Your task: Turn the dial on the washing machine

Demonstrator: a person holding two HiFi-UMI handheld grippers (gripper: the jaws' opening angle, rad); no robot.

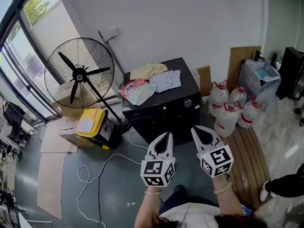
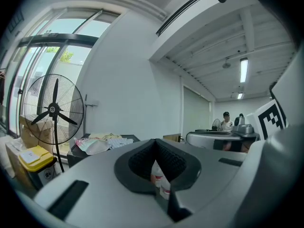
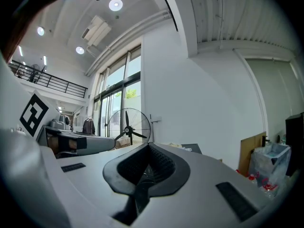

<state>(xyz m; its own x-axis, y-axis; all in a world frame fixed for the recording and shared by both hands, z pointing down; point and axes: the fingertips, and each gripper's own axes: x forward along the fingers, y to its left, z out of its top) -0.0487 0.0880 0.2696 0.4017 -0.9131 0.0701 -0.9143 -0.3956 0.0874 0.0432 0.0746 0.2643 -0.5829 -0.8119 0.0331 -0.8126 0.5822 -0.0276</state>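
Dial (image 1: 188, 102), a small round silver knob, sits at the upper right of the front of the black box-shaped washing machine (image 1: 161, 110), ahead of both grippers and apart from them. Nearest the person, the left gripper (image 1: 165, 137) and right gripper (image 1: 196, 132) are held side by side, tips aimed towards the machine's front. Each has its jaws pressed together on nothing. On the machine's top lie a beige cloth (image 1: 148, 71), a blue checked cloth (image 1: 166, 81) and a pink-and-white plastic bag (image 1: 137, 90). Right of the machine, large clear plastic bottles with red labels (image 1: 228, 112) stand clustered by a slatted wooden platform (image 1: 242, 156). Beyond them a clear plastic bin (image 1: 259, 77) holds contents I cannot make out. To the left, a yellow plastic box (image 1: 90, 122) sits near a black pedestal fan (image 1: 78, 72)
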